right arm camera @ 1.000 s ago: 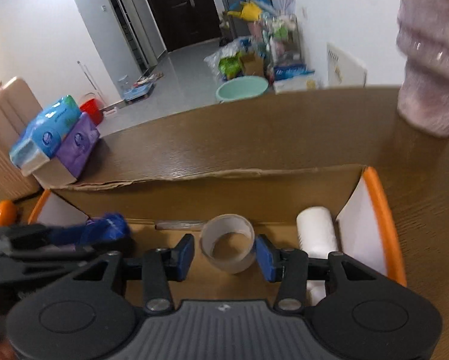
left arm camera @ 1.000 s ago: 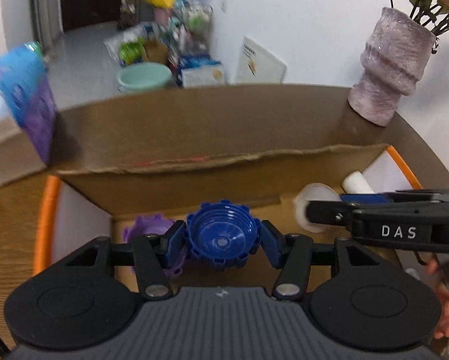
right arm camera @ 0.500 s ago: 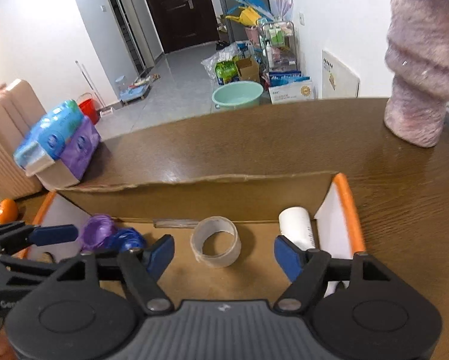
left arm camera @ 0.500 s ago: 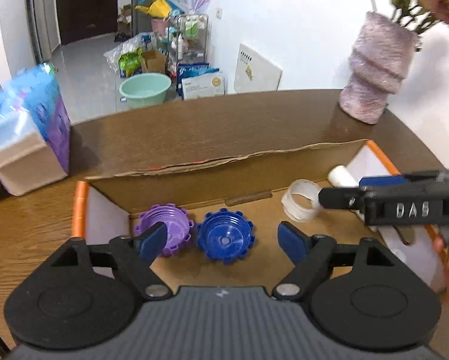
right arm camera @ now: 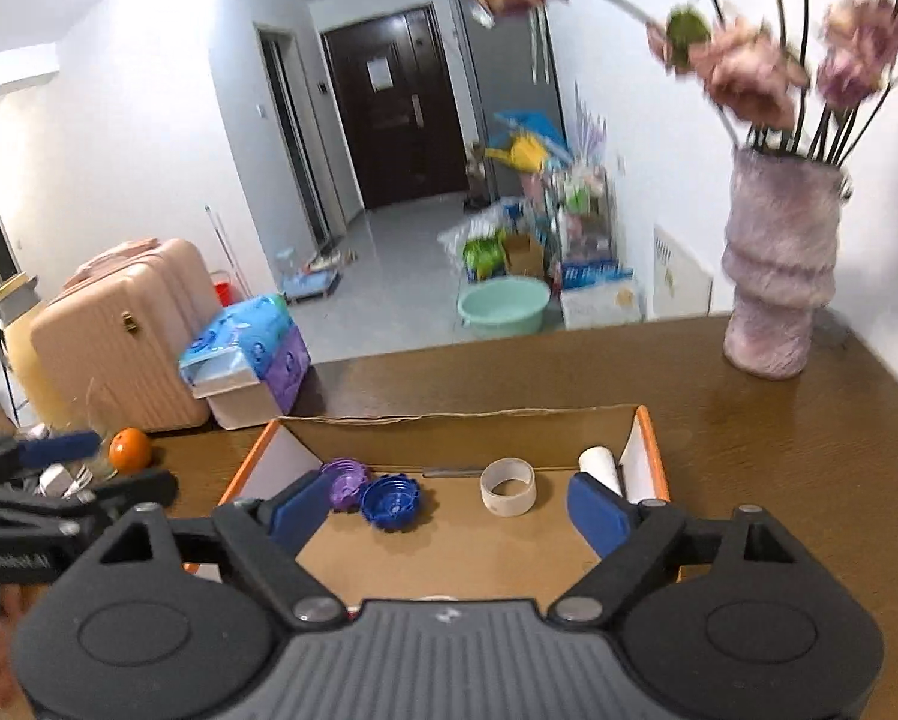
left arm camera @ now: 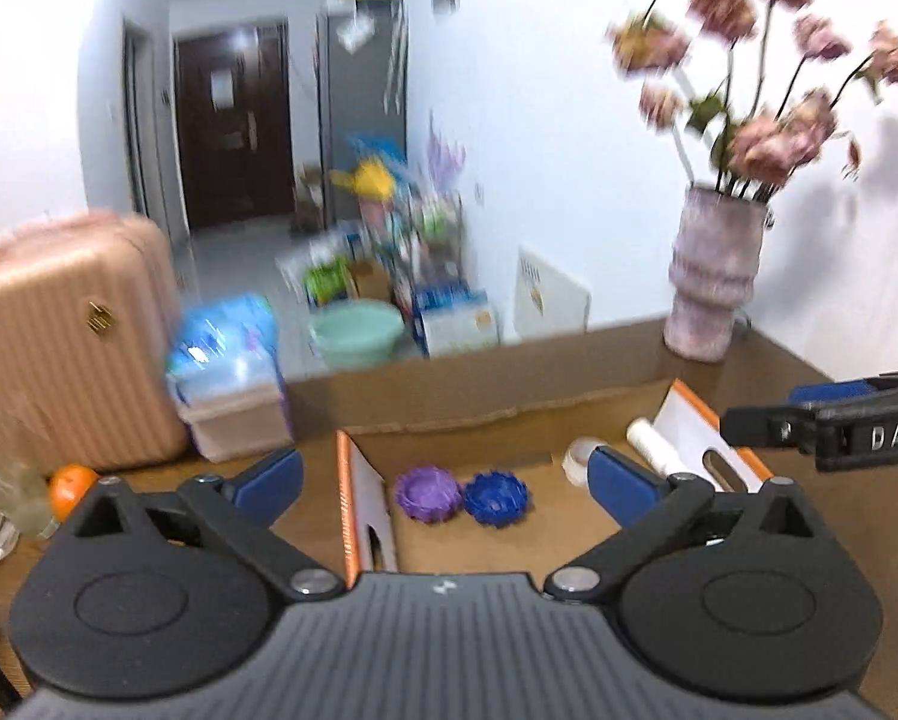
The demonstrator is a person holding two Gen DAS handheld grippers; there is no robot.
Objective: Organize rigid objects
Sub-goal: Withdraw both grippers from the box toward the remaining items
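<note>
Both the left gripper (left arm camera: 443, 477) and right gripper (right arm camera: 449, 510) hold nothing, jaws opening, above the cardboard box (right arm camera: 466, 420) mid-worktop, where purple cap (right arm camera: 344, 483), blue cap (right arm camera: 389, 501), tape roll (right arm camera: 507, 486) and white roll (right arm camera: 598, 468) lie sorted in a row.

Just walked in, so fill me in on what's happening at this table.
A person is sorting small items into a cardboard box with two handheld grippers. Inside lie a purple cap, a blue cap, a tape roll and a white roll. The left gripper and right gripper hold nothing, jaws opening, above the box.
</note>
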